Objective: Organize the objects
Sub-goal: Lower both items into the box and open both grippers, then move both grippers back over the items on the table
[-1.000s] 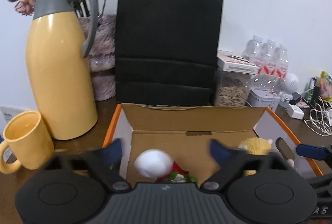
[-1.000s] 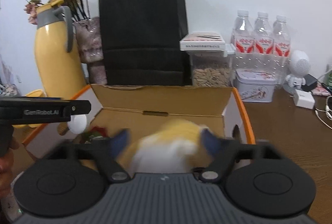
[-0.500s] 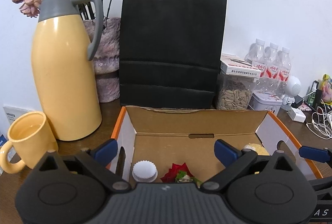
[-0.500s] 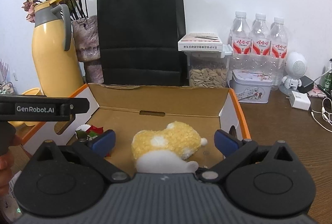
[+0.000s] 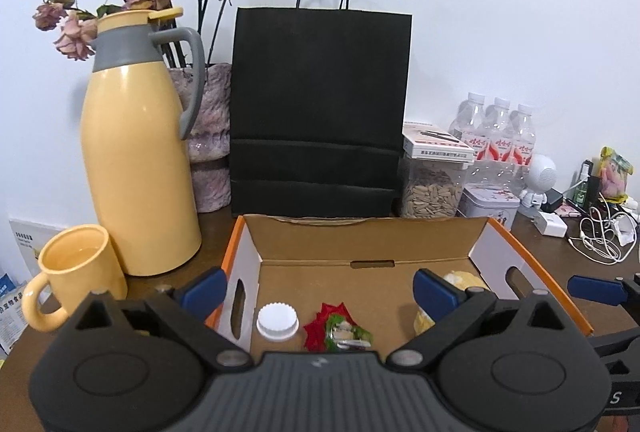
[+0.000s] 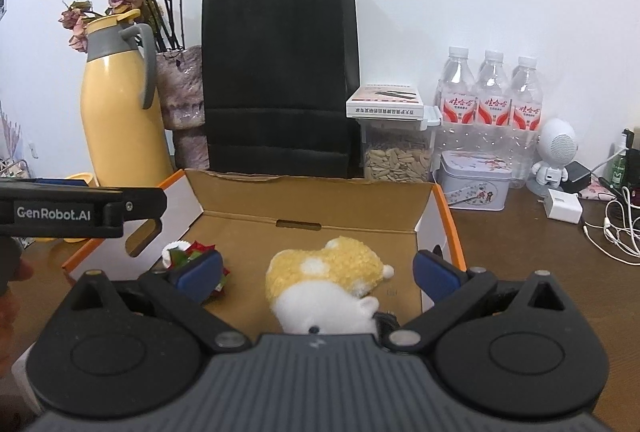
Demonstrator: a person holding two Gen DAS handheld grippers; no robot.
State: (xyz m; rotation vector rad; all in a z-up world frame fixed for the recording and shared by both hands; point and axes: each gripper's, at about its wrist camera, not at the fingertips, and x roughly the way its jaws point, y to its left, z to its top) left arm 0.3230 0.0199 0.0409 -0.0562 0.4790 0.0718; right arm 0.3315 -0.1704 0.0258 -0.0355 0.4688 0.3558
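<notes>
Plush toy [image 6: 324, 272] in box [image 6: 308, 200], between spread right jaws.

Both cams sit low and close at the near edge of the open cardboard box [image 5: 362, 240], looking forward across it at the black paper bag [image 5: 320, 108] and wall. The left wrist view sits further left, the right wrist view further right. They share the box [image 6: 308, 200], bag [image 6: 278, 76] and yellow thermos [image 5: 138, 156].
</notes>
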